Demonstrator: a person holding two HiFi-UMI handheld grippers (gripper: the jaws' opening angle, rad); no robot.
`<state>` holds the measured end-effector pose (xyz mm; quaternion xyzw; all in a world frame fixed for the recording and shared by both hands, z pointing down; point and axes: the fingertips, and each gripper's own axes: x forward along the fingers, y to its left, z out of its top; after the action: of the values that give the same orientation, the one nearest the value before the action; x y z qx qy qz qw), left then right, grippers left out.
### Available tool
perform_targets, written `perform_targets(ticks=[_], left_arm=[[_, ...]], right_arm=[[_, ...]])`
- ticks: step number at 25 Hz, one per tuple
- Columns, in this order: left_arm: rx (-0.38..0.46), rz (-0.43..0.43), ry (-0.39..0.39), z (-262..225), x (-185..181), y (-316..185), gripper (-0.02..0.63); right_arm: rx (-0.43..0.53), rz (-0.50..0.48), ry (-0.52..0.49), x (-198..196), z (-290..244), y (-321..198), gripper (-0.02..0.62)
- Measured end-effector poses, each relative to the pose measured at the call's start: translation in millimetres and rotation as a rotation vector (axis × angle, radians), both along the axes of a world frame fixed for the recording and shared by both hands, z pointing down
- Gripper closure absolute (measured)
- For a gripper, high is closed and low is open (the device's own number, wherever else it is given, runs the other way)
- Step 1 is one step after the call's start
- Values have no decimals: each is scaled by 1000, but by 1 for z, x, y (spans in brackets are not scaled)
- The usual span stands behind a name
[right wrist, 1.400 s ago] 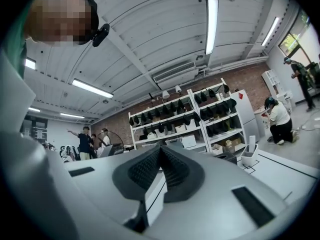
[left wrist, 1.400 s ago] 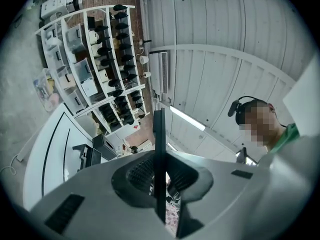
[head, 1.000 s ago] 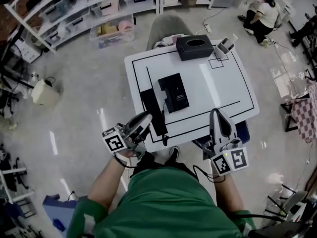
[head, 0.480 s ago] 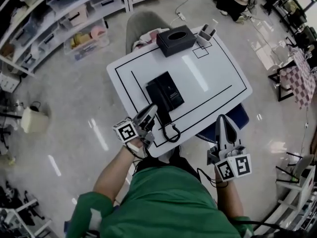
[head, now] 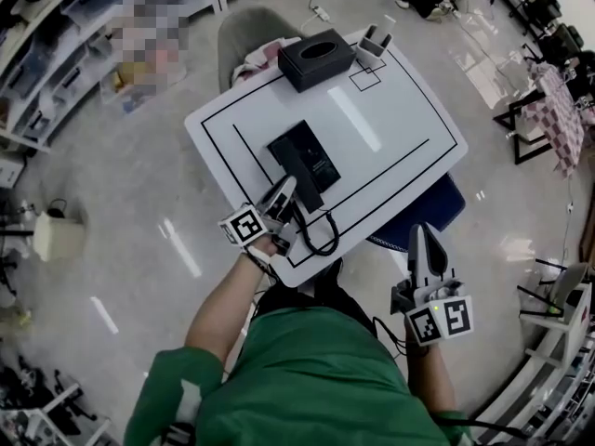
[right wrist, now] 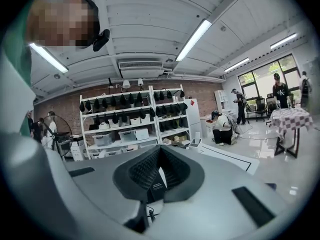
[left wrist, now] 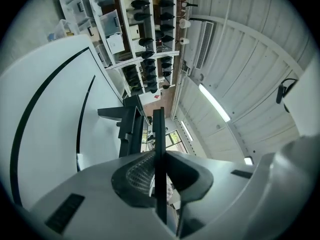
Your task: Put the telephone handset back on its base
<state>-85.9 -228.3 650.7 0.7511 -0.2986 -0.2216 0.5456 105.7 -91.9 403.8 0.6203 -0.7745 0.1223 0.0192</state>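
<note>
The black telephone base (head: 307,154) lies in the middle of the white table (head: 400,128). The black handset (head: 299,186) lies along the base's left side, and its coiled cord (head: 323,235) loops toward the near table edge. My left gripper (head: 286,193) is over the near end of the handset, rolled on its side, jaws together. In the left gripper view the left gripper (left wrist: 159,134) shows only a thin dark strip at the seam, with the phone (left wrist: 131,129) just beyond. My right gripper (head: 418,238) hangs shut and empty off the table's right corner; the right gripper (right wrist: 159,171) points across the room.
A black tissue box (head: 316,59) and a small white holder (head: 374,43) stand at the table's far edge. A grey chair (head: 244,35) sits behind the table and a blue seat (head: 428,214) under its right corner. Shelves line the far left.
My left gripper has moved forward from the near table edge onto the handset's near end. The cord now lies in a wider loop. The right gripper stayed off the table.
</note>
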Motion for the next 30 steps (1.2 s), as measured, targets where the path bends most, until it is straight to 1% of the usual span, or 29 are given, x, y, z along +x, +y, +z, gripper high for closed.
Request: perform_targets(ticks=[4,7,9,14,19,22,24,27,30], left_arm=[[-24,-43,5,13,-2,-7,527],[-18,-55,4,17,-1,-7,527],[-27,-66,14,23,0,-5,528],[-19,-90,38,25,2,-12,528],[-30,-114,-1,36,-2,-15,528],[-43,-119,-4,41,0,-15,528],[-37,-116,-17,39,2,-16,527],[-9,-102,-62,33,4,-20,526],[-20,-90,-110,35,5,-20,525]], right_arm=[[-2,-23,8,3,0,-3,574],[-11,-47,12,3,1,-6,574],[-20,-67,15,2,1,-7,574],[-26,-106,26,-1,0,-12,574],[-46,-125,26,0,4,-10,574],[-58,-127,16,2,7,-8,574],[-61,-126,10,3,7,-7,574],[-56,-124,8,4,7,-5,574],[-55,-120,4,5,8,-2,574]])
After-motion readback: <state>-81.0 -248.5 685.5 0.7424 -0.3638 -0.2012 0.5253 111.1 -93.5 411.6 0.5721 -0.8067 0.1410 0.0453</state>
